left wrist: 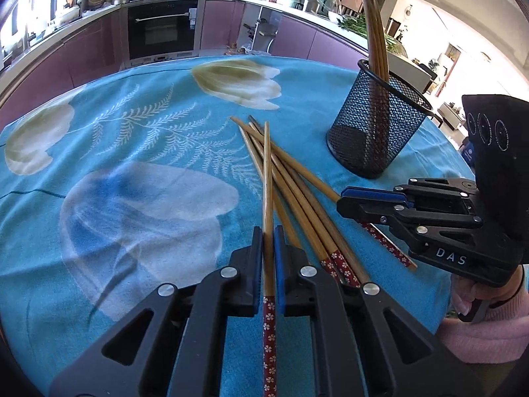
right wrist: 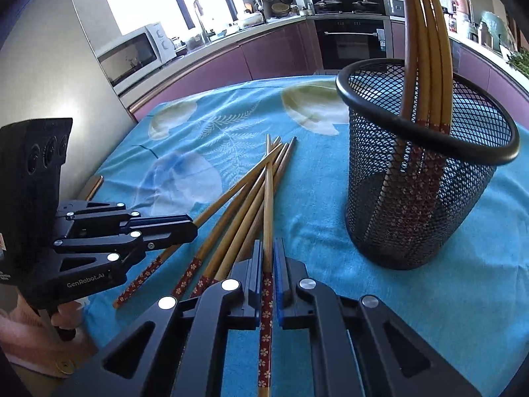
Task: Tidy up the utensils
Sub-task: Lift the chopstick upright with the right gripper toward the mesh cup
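Several bamboo chopsticks with red flowered ends lie in a loose pile [left wrist: 297, 195] on the blue cloth; the pile also shows in the right wrist view [right wrist: 238, 211]. My left gripper [left wrist: 268, 238] is shut on one chopstick [left wrist: 268, 178] near its red end. My right gripper [right wrist: 268, 251] is shut on another chopstick [right wrist: 268, 198] the same way. A black mesh cup [left wrist: 377, 125] stands upright at the right, holding three chopsticks [left wrist: 377, 39]; in the right wrist view the cup [right wrist: 423, 178] is close on the right.
The round table's blue flowered cloth [left wrist: 132, 152] covers the surface. Each gripper shows in the other's view: the right [left wrist: 344, 198], the left [right wrist: 191, 228]. Purple kitchen cabinets and an oven [left wrist: 162, 29] stand behind the table.
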Demonstrator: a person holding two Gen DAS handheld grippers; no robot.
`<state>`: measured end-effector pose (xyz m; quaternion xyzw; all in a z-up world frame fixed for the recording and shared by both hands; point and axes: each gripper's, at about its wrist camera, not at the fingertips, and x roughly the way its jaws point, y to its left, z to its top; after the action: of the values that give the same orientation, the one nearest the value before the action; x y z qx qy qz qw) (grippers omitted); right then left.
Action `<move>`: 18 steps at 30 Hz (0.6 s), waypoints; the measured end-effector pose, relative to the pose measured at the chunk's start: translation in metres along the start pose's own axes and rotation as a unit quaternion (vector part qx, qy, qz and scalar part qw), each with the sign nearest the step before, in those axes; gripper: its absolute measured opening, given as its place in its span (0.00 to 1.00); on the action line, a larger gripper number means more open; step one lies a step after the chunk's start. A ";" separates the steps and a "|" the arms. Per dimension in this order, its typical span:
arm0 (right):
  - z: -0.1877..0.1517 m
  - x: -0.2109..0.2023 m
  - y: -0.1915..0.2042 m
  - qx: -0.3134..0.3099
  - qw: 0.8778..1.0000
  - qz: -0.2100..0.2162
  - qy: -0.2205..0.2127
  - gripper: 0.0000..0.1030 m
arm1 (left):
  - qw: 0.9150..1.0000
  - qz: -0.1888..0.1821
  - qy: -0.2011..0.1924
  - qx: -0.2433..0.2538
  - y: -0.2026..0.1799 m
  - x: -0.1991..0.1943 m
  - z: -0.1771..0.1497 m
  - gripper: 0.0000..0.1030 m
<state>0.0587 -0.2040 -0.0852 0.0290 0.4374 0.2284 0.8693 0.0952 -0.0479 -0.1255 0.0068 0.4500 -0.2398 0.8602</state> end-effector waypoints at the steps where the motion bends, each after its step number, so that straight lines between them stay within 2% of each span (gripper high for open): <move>1: 0.000 0.001 0.000 -0.003 1.000 -0.005 0.002 0.08 | 1.000 -0.001 0.004 0.002 0.000 0.001 0.000 0.08; 8: 0.007 0.011 0.004 -0.014 1.000 -0.015 0.006 0.10 | 1.000 -0.005 0.013 0.014 0.001 0.007 0.005 0.13; 18: 0.019 0.020 0.003 -0.015 1.000 -0.020 0.004 0.10 | 1.000 -0.014 0.019 0.020 0.002 0.020 0.019 0.11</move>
<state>0.0824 -0.1902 -0.0879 0.0066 0.4375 0.2176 0.8725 0.1205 -0.0590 -0.1297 0.0221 0.4610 -0.2602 0.8481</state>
